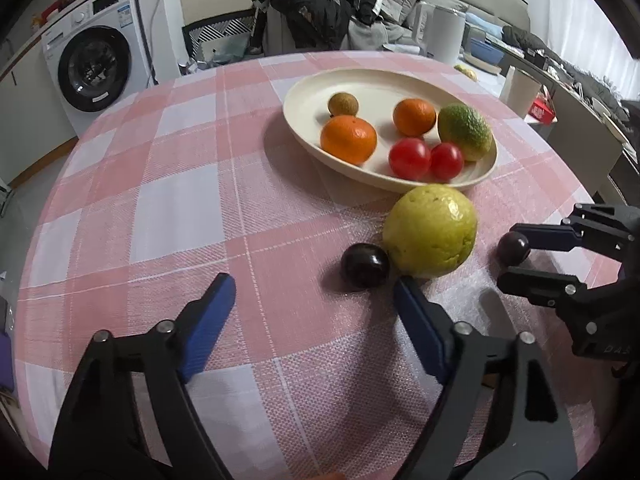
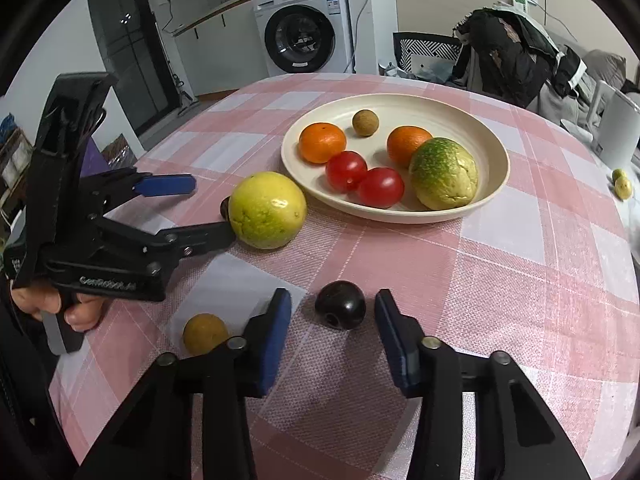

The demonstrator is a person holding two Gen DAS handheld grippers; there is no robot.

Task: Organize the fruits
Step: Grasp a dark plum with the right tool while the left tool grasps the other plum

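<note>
A cream plate [image 1: 304, 92] [image 2: 492, 148] holds two oranges, two red tomatoes, a small brown fruit and a green-yellow fruit. On the cloth in front of it lie a big yellow fruit [image 1: 431, 231] [image 2: 267, 210] and a dark plum [image 1: 365, 265] beside it. My left gripper [image 1: 314, 294] [image 2: 212, 210] is open, with that plum just ahead of its right finger. My right gripper [image 2: 332, 308] [image 1: 507, 258] is open around a second dark plum [image 2: 341, 305] [image 1: 513, 248], fingers not touching it. A small yellow-brown fruit [image 2: 205, 334] lies left of the right gripper.
The round table has a pink-and-white check cloth [image 1: 180, 208]. A white cylinder [image 2: 622, 136] and two small green fruits [image 2: 622, 184] sit at the table's far right. A chair with dark clothes [image 1: 316, 8] and a washing machine [image 1: 96, 64] stand beyond.
</note>
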